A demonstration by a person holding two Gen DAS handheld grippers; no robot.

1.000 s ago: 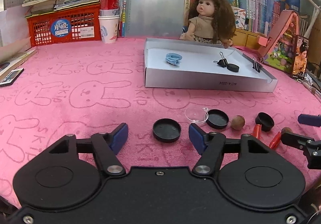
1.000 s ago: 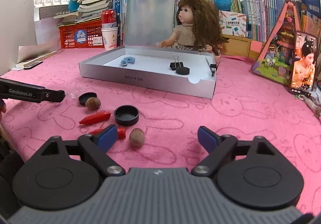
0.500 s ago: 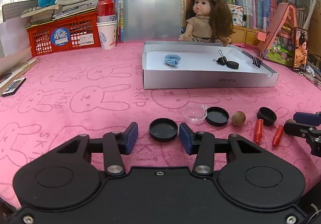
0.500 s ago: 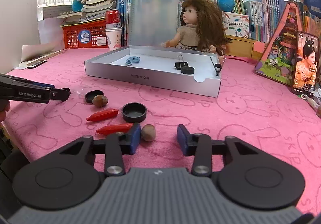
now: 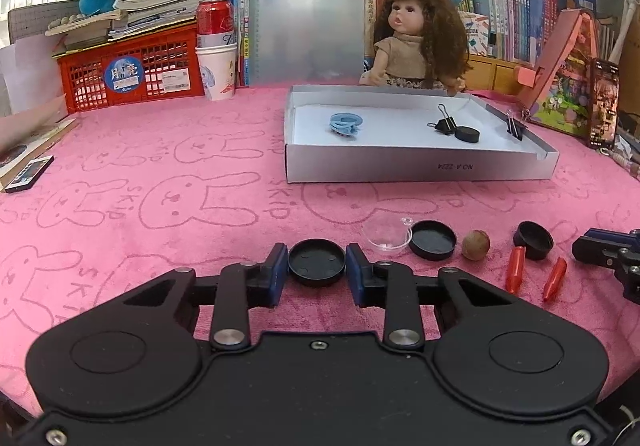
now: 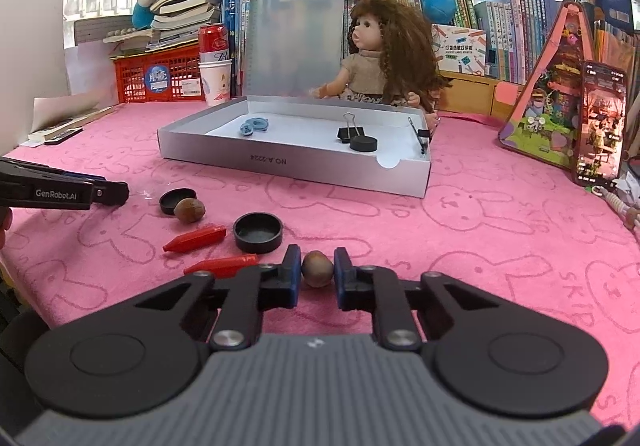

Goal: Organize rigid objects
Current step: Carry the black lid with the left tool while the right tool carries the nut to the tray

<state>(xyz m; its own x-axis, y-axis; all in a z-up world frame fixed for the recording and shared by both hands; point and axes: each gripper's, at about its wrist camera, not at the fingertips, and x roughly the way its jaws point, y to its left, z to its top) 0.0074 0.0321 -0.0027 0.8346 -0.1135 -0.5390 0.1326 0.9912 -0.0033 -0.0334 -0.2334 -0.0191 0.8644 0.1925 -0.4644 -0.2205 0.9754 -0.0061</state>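
On your pink table (image 5: 160, 150) the grey box (image 5: 416, 166) sits well beyond both tools. Your left tool (image 5: 316, 269) has just been closing and now pinches the black lid (image 5: 316, 261). Your right tool (image 6: 317, 273) grips the brown nut (image 6: 317, 269).

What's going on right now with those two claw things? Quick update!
Left gripper just closed around black cap. Right gripper shut on nut. Grey box ahead holds clips; path there open.
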